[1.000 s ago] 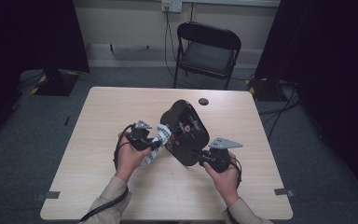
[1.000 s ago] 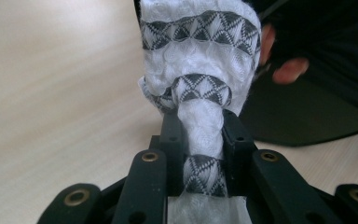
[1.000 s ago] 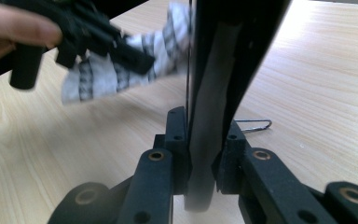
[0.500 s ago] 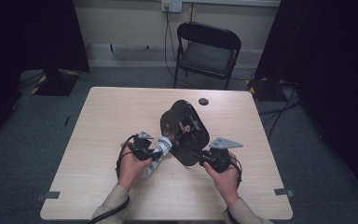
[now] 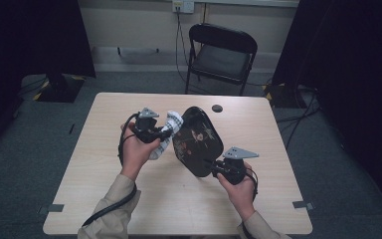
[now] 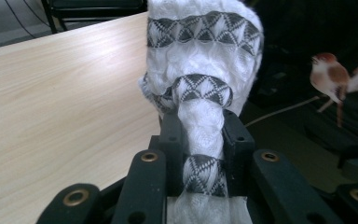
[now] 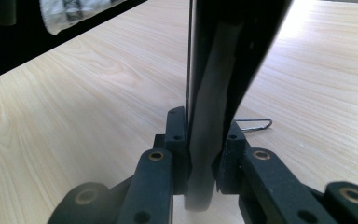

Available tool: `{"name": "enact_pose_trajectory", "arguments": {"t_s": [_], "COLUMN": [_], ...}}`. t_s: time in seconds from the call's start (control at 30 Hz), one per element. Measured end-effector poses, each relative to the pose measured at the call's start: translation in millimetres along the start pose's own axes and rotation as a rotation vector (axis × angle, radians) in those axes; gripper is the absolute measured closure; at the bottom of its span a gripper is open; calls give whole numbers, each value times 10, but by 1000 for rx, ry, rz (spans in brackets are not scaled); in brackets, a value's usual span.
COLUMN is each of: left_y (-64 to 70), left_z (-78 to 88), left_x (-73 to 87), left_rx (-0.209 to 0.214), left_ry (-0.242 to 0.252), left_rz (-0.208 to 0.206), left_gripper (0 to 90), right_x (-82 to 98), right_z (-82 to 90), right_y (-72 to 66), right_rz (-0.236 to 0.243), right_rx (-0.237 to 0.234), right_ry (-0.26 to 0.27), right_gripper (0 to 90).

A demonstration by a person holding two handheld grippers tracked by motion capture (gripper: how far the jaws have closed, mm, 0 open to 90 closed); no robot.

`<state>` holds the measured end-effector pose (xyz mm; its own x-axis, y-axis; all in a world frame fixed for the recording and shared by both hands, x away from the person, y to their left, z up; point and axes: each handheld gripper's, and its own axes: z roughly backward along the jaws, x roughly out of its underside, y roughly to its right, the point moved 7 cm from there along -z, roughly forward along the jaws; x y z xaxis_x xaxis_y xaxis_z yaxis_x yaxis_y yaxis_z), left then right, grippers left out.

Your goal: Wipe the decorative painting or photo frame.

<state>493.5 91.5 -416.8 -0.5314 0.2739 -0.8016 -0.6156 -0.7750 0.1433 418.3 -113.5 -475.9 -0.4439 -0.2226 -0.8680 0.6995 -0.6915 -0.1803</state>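
A black oval tray (image 5: 197, 142) with a bird-and-flower print is held tilted above the table. My right gripper (image 5: 213, 169) is shut on its near rim; in the right gripper view the tray's edge (image 7: 214, 93) stands clamped between my right gripper's (image 7: 204, 135) jaws. My left gripper (image 5: 166, 133) is shut on a white cloth (image 5: 171, 122) with black triangle bands, held against the tray's upper left edge. The left gripper view shows the bunched cloth (image 6: 205, 60) rising from my left gripper (image 6: 204, 135), with the tray's bird print (image 6: 326, 74) to the right.
The pale wooden table (image 5: 104, 164) lies under both hands. A small dark round disc (image 5: 217, 108) sits near its far edge. A thin wire clip (image 7: 254, 123) lies on the wood behind the tray. A black folding chair (image 5: 222, 50) stands beyond the table.
My left hand has lifted the cloth up and away from me, along the tray's left side toward its top edge. The right hand and tray have stayed put.
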Motion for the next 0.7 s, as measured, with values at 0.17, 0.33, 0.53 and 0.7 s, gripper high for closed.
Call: {"name": "enact_pose_trajectory", "arguments": {"t_s": [0.17, 0.33, 0.53, 0.7], "left_y": [-3, 19, 98, 114], "left_z": [-130, -282, -502, -552], "left_x": [174, 482, 904, 1078], "left_rx": [11, 18, 48, 54], "left_ry": [-32, -93, -171, -190], "left_rz": [20, 31, 53, 70], "left_gripper": [742, 743, 746, 746], "right_x": [-1, -1, -2, 0], "right_z": [13, 14, 14, 15], "right_y": [16, 17, 16, 17], "right_rz": [0, 1, 2, 0], "right_rx": [0, 0, 1, 1], "right_ry": [0, -1, -2, -1], "right_gripper": [786, 786, 785, 785]}}
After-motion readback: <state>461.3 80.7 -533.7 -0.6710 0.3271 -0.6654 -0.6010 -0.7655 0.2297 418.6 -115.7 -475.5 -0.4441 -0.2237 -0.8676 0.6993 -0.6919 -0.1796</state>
